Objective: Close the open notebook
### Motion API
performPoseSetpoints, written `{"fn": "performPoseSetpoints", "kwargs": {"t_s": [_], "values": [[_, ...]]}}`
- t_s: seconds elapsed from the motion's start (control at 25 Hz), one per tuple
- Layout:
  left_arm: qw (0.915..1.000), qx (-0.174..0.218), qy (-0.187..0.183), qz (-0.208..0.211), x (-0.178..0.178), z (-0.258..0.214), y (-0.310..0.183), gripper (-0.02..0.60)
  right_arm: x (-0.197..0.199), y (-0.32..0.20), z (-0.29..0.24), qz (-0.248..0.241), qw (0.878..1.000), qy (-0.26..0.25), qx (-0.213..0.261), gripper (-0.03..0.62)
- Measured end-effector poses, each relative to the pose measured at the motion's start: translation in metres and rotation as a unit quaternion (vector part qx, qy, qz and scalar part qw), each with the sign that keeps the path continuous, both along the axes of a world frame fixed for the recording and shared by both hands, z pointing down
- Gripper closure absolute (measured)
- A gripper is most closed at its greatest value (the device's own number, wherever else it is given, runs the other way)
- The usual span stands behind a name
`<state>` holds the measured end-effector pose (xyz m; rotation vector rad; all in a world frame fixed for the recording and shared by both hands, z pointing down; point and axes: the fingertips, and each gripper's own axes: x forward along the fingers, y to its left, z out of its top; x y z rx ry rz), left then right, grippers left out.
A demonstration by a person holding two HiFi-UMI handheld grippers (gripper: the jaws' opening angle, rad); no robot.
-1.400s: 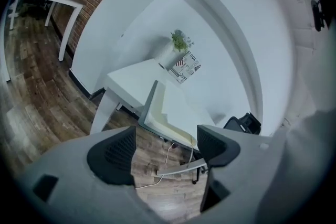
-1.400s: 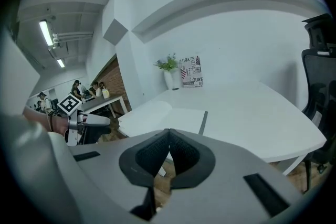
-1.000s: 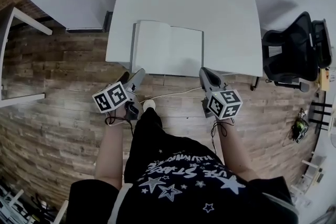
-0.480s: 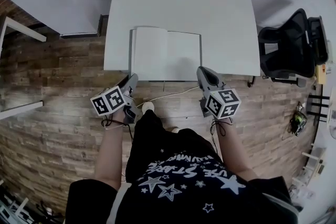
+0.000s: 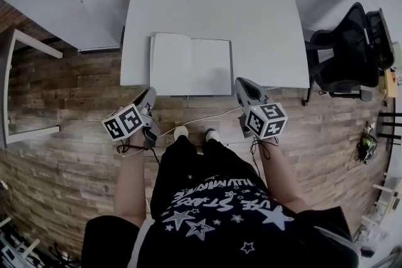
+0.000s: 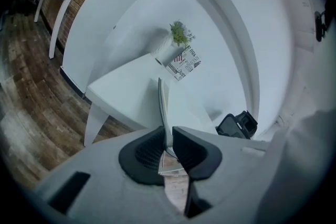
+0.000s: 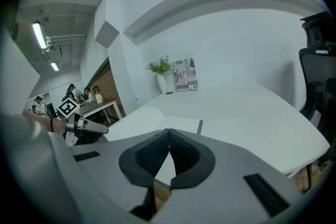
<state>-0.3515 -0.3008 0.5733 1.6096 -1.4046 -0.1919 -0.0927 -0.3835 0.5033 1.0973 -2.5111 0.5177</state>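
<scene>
White notebook, open flat at tabletop near edge, toward left corner. Left leaf edge nipped between closing jaws of left gripper; right gripper empty, tips together. Seems grasping step; next, lift leaf and fold over rightward.

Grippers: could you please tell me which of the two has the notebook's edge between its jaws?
The left gripper: its jaws are closing on the notebook at its edge. The right gripper has its jaws together with nothing between them.
</scene>
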Motion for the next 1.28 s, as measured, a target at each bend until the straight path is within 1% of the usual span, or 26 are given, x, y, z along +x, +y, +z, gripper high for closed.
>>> {"fn": "performPoseSetpoints", "kwargs": {"t_s": [0.08, 0.24, 0.4, 0.6, 0.92, 1.28], "values": [[0.9998, 0.006, -0.018, -0.001, 0.003, -0.01, 0.001, 0.525, 0.006, -0.002, -0.006, -0.001, 1.0, -0.009, 0.007, 0.589], [0.9973, 0.027, -0.067, 0.006, 0.015, -0.036, 0.0, 0.526, 0.021, -0.005, -0.017, -0.005, 1.0, -0.023, 0.019, 0.589], [0.9899, 0.051, -0.131, 0.018, 0.036, -0.064, -0.005, 0.528, 0.041, -0.007, -0.021, -0.005, 0.999, -0.03, 0.026, 0.589], [0.9811, 0.07, -0.179, 0.025, 0.062, -0.086, -0.009, 0.529, 0.064, -0.01, -0.025, 0.001, 0.999, -0.039, 0.031, 0.589], [0.9655, 0.096, -0.237, 0.05, 0.111, -0.109, -0.021, 0.534, 0.098, -0.018, -0.031, 0.015, 0.998, -0.051, 0.039, 0.589], [0.9527, 0.107, -0.271, 0.088, 0.168, -0.11, -0.037, 0.534, 0.132, -0.025, -0.03, 0.033, 0.997, -0.058, 0.04, 0.589]]}}
